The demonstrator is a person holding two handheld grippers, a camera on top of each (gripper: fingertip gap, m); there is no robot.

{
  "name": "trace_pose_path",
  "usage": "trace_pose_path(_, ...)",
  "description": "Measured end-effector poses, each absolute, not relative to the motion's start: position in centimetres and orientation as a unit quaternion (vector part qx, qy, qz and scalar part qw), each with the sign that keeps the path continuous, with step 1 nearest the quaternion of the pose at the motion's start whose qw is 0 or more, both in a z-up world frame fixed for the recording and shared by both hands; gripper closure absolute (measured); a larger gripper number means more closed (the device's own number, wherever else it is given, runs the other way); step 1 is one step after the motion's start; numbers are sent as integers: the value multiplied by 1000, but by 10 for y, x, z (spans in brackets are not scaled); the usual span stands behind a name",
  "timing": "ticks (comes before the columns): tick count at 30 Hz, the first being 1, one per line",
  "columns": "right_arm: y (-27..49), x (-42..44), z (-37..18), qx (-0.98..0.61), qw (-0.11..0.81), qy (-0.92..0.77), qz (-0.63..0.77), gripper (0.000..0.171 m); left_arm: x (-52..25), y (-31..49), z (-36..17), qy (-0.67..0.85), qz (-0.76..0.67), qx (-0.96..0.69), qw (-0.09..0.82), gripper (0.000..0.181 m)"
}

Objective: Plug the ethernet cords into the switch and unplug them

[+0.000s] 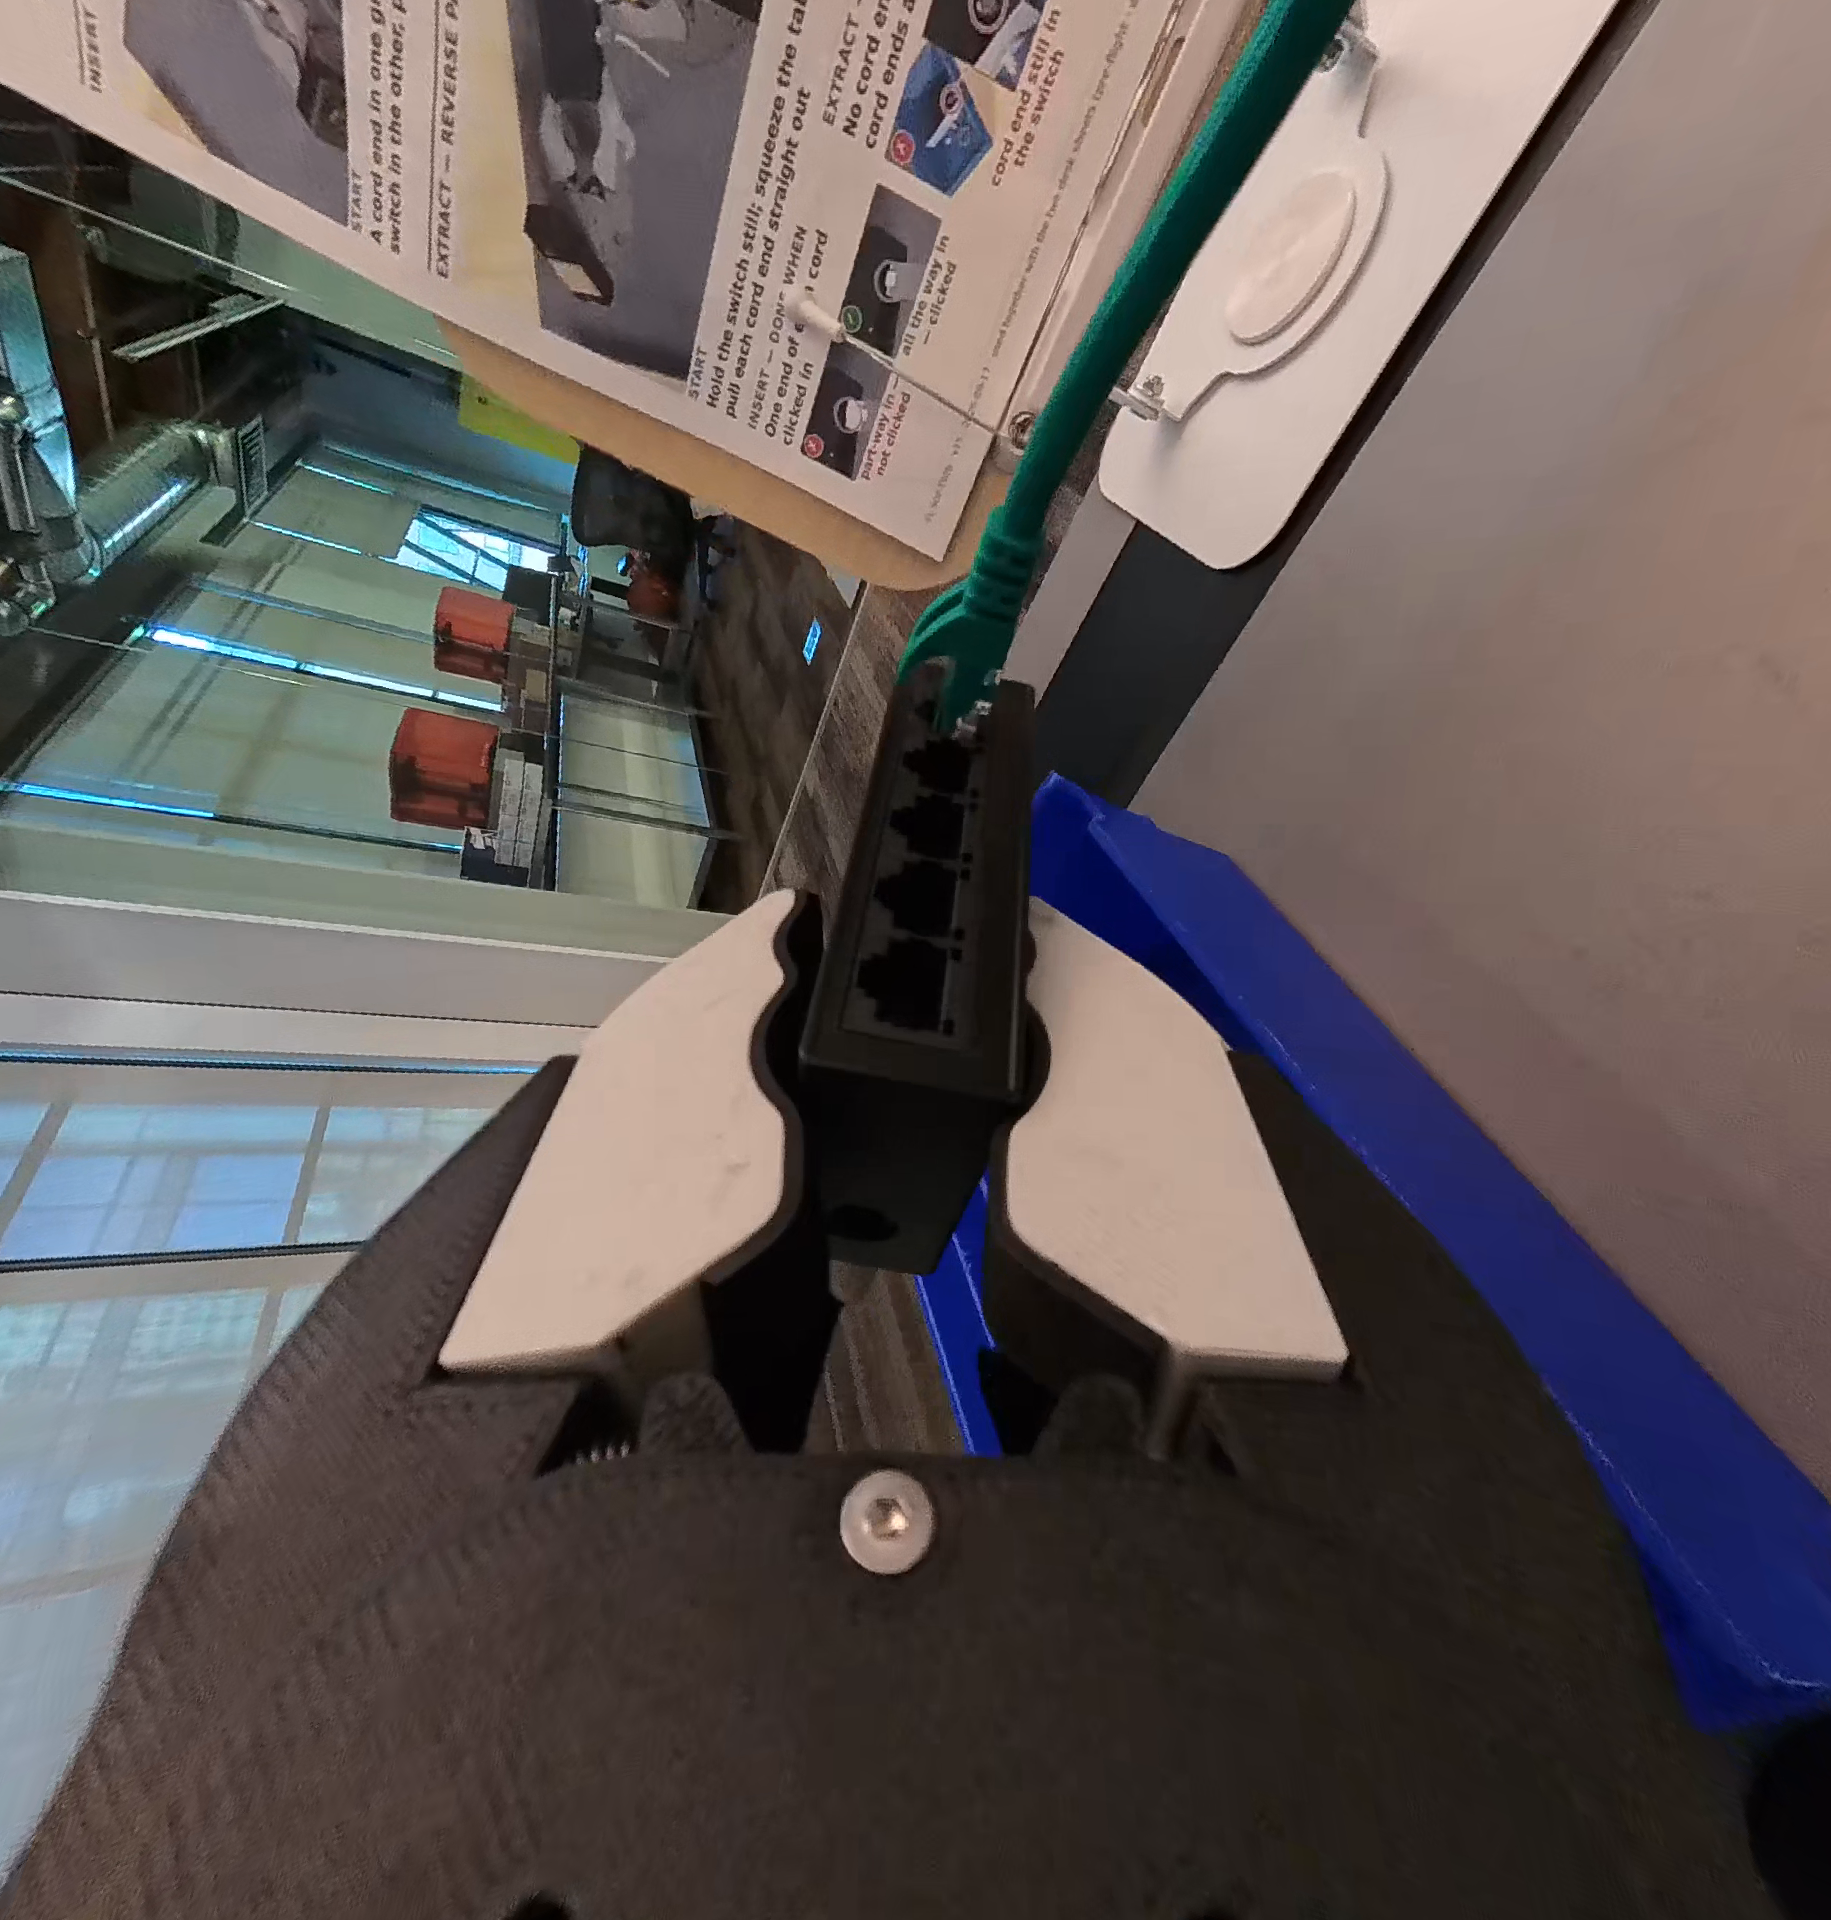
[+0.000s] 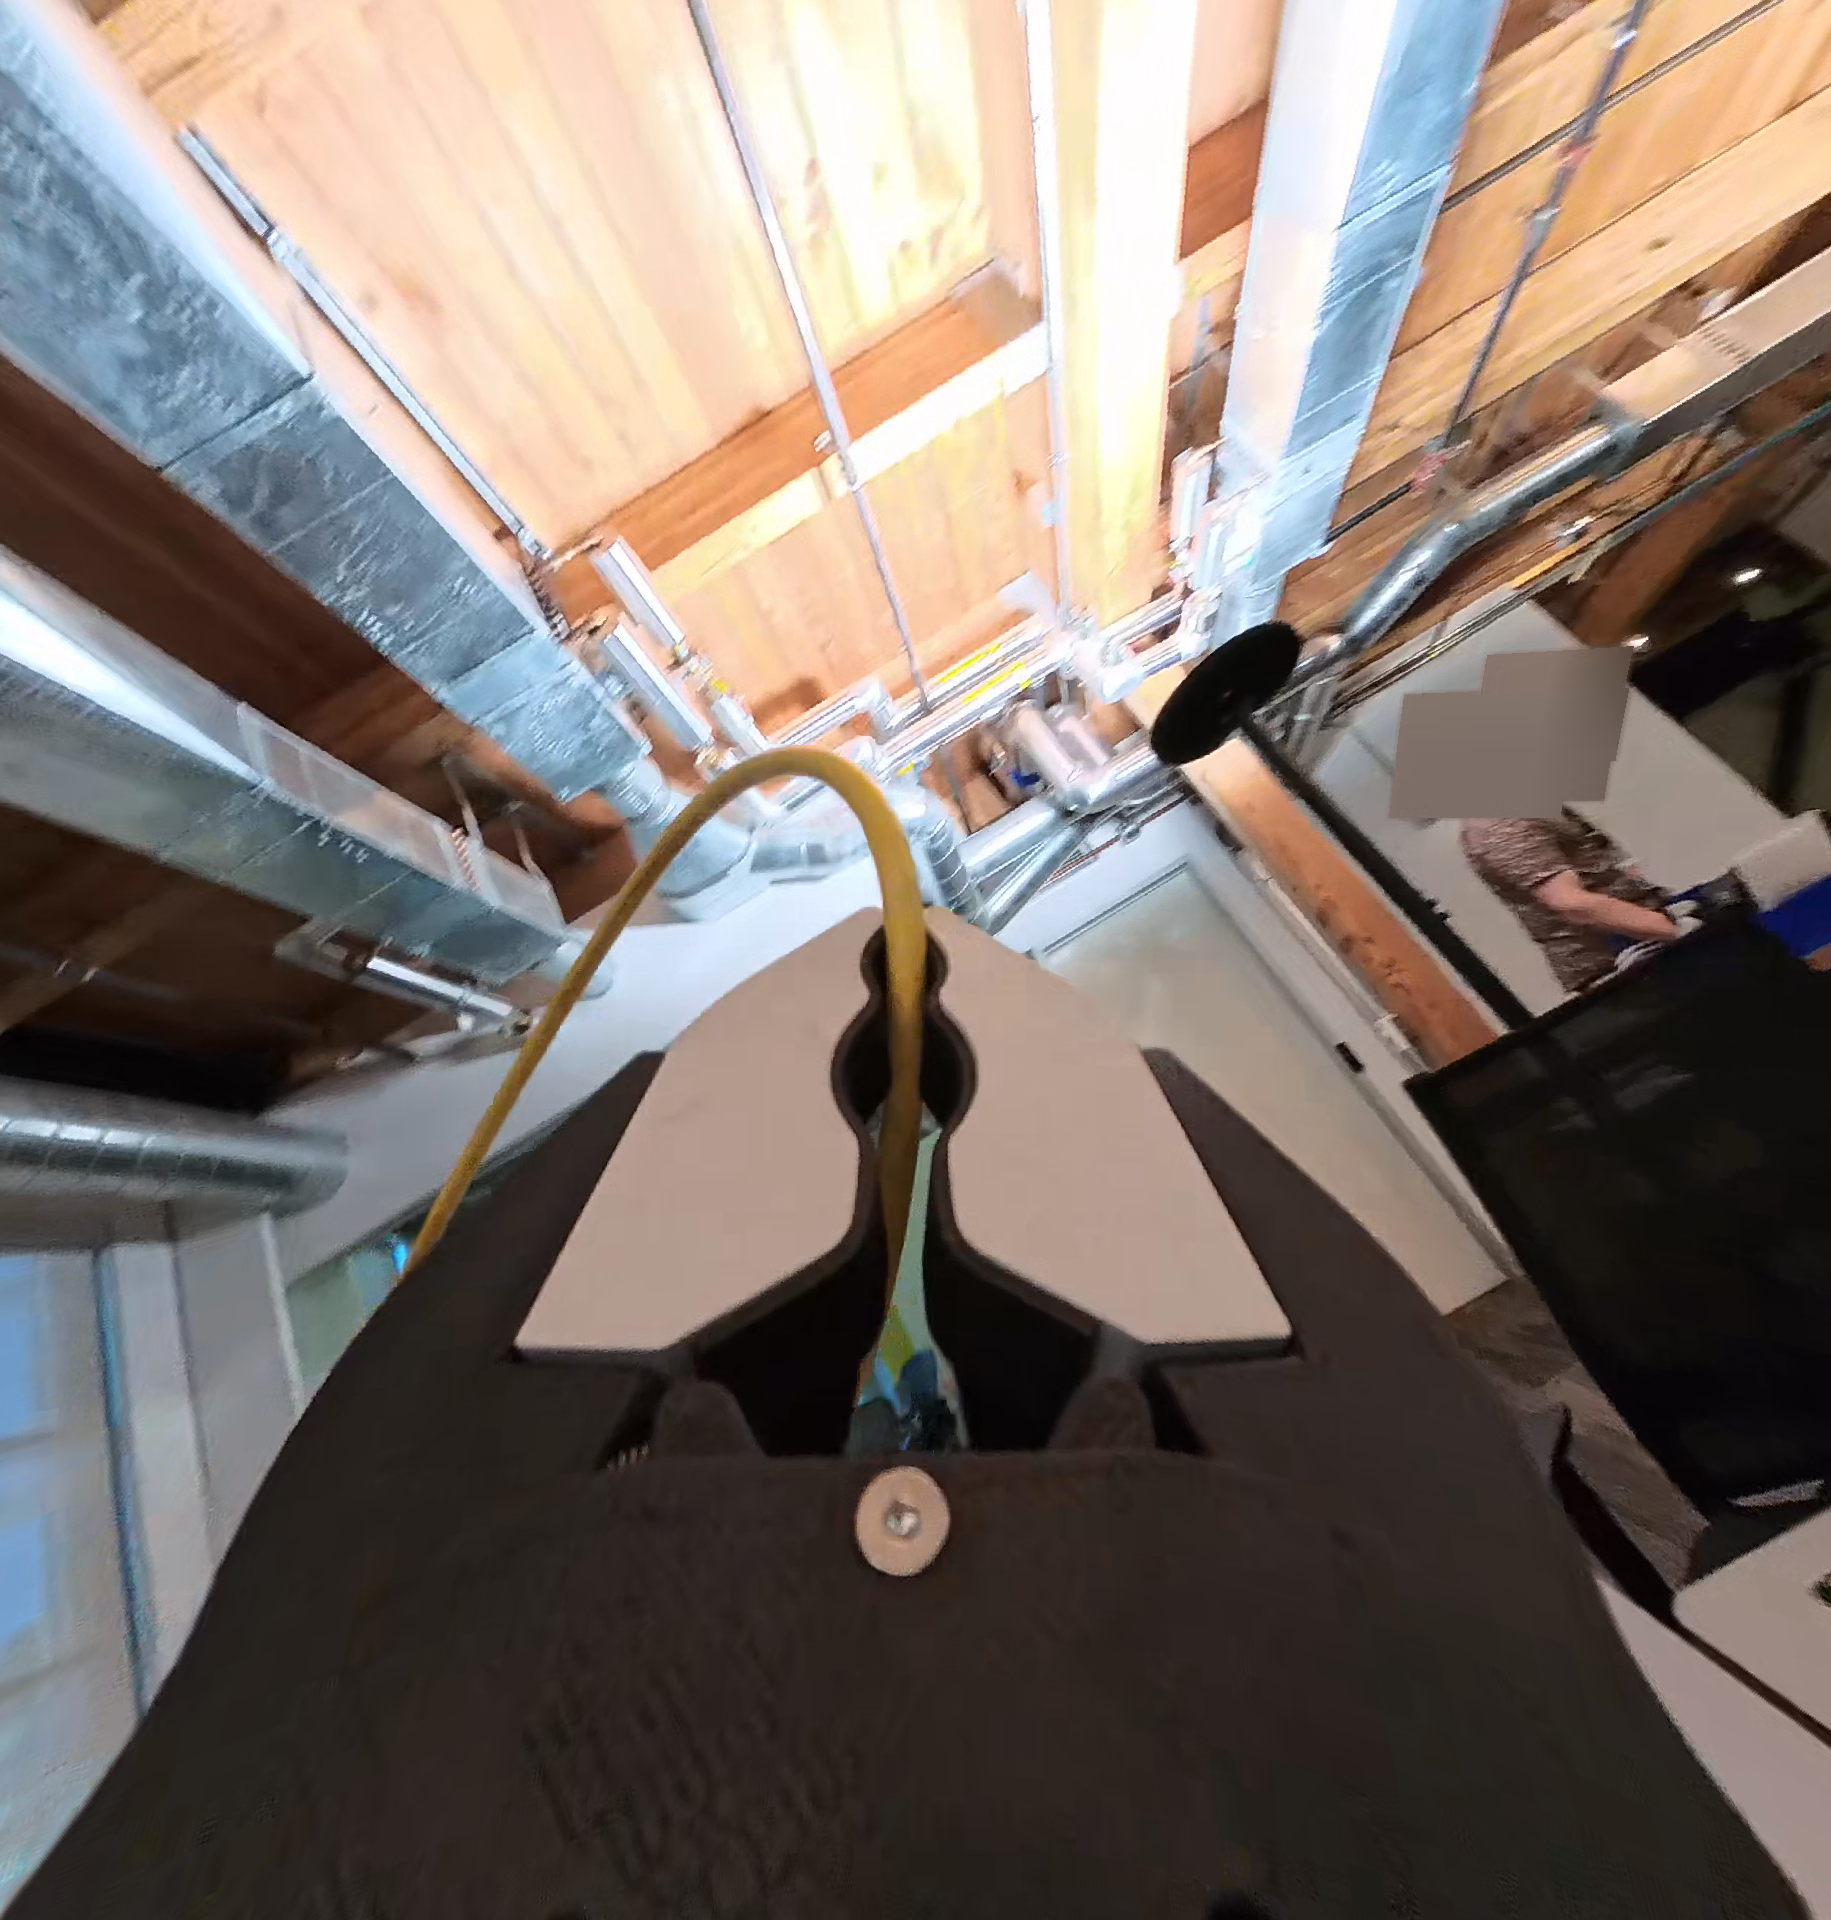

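Note:
In the left wrist view my left gripper [image 1: 911,935] is shut on a black ethernet switch [image 1: 926,997], held lifted with its row of ports facing the camera. A green ethernet cord [image 1: 1108,343] is plugged into the farthest port and runs up out of the frame. The nearer ports are empty. In the right wrist view my right gripper [image 2: 903,935] points up at the ceiling and is shut on a yellow ethernet cord [image 2: 682,862], which arcs out past the fingertips and down the left side. The yellow cord's plug is hidden behind the fingers.
A blue bin [image 1: 1410,1195] lies right of the switch on a grey table [image 1: 1565,675]. A printed instruction sheet [image 1: 682,208] and a white plate [image 1: 1275,312] lie beyond. In the right wrist view a person [image 2: 1555,894] stands at a black partition [image 2: 1669,1195] far right. Some 70 cm of space lies between my two pairs of fingers.

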State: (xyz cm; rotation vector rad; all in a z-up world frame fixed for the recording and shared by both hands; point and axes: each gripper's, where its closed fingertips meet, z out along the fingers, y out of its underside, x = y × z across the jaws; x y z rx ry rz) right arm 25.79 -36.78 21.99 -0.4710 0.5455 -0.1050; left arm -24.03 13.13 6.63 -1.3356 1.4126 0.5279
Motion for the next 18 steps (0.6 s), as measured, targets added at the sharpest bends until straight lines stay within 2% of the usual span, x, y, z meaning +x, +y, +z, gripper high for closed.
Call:
trace_pose_path(9, -358, 283, 198, -234, 914, 321, -81, 171, -256, 136, 78, 566, 226, -572, 549, 149)
trace_pose_path(13, -285, 261, 206, -342, 906, 247, 23, 171, -249, 123, 95, 561, 208, -549, 584, 149)
trace_pose_path(18, -158, 182, 183, -563, 805, 90, 163, 171, -230, 99, 108, 570, 187, -518, 610, 149)
